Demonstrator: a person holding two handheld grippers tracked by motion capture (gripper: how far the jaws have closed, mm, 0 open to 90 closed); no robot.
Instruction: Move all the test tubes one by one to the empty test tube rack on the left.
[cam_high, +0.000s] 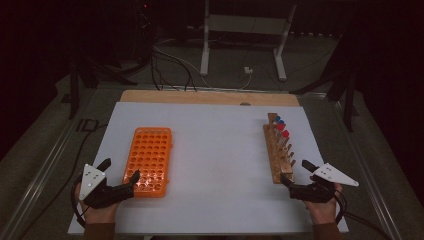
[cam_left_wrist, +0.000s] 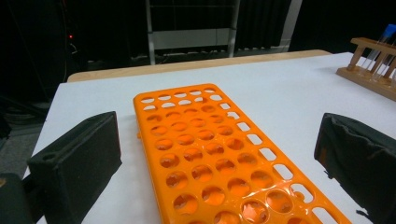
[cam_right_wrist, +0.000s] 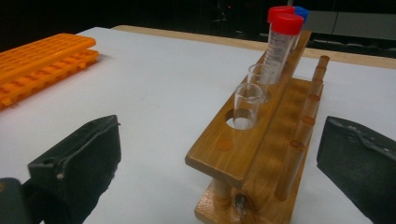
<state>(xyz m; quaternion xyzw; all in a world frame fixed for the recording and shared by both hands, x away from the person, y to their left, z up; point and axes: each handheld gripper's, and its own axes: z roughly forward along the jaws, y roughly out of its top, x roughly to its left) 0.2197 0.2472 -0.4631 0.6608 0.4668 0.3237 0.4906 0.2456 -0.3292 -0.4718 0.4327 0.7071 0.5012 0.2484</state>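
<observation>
1. The surface (cam_high: 215, 165) was covered in white, which set the two racks off clearly, and the space between them was bare.
2. The orange rack (cam_high: 150, 160) lay flat at the left, all its holes empty, seemingly ready to take tubes.
3. The wooden rack (cam_high: 278, 150) stood at the right, well apart from the orange one, holding capped tubes (cam_right_wrist: 282, 42) at its far end and open tubes (cam_right_wrist: 247, 105) nearer.
4. The left tongs (cam_high: 120, 176) rested at the orange rack's near corner, jaws wide apart with nothing between them, probably to steady it.
5. The right tongs (cam_high: 296, 173) sat at the wooden rack's near end, jaws likewise apart and gripping nothing, placed for a reach to the nearest tube.
</observation>
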